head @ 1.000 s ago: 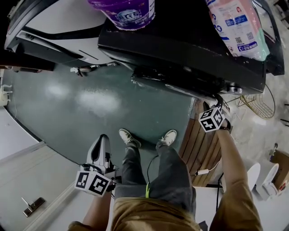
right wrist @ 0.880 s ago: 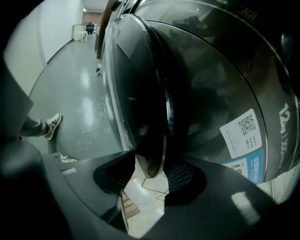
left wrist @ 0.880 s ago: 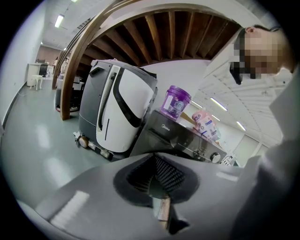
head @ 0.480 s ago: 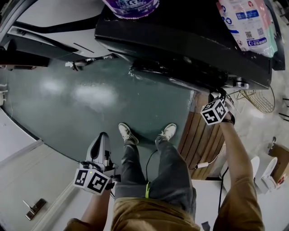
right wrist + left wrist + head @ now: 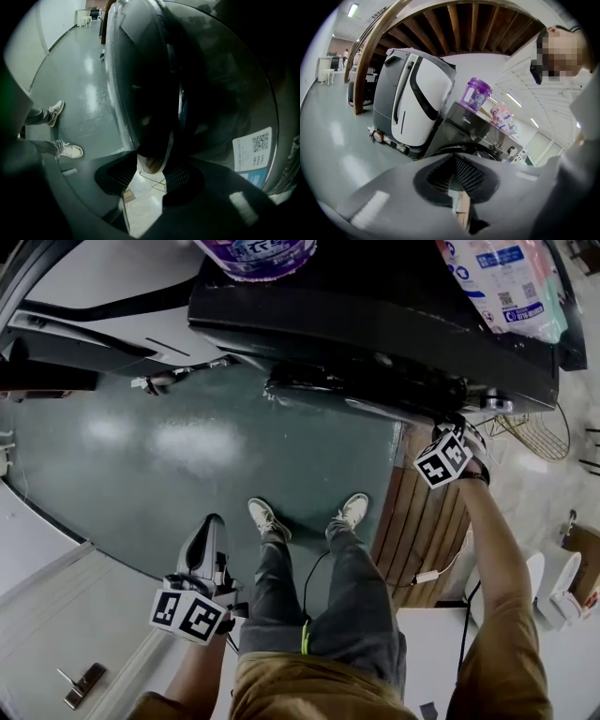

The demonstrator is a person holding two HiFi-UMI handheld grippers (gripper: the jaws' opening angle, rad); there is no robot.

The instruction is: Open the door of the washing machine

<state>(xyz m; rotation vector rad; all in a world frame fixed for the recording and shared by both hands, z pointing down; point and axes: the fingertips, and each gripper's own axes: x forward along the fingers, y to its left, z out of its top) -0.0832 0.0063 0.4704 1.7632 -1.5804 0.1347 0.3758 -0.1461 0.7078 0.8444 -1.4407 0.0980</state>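
purple tub [image 5: 253, 251]: top cut off | pink pack [image 5: 502, 282]: cut off | door [image 5: 140, 70]: edge dark, perhaps gripped

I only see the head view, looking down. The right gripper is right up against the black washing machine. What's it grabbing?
Observer: The right gripper view shows the right gripper with the dark edge of the round door pinched between its jaws, which have just been closing.
Operator: Is the other one helping?
Observer: No. In the left gripper view the left gripper is shut, with nothing in it, away from the washing machine.
Operator: Anything else on the front?
Observer: A white sticker with a square code, at the right gripper view's right.
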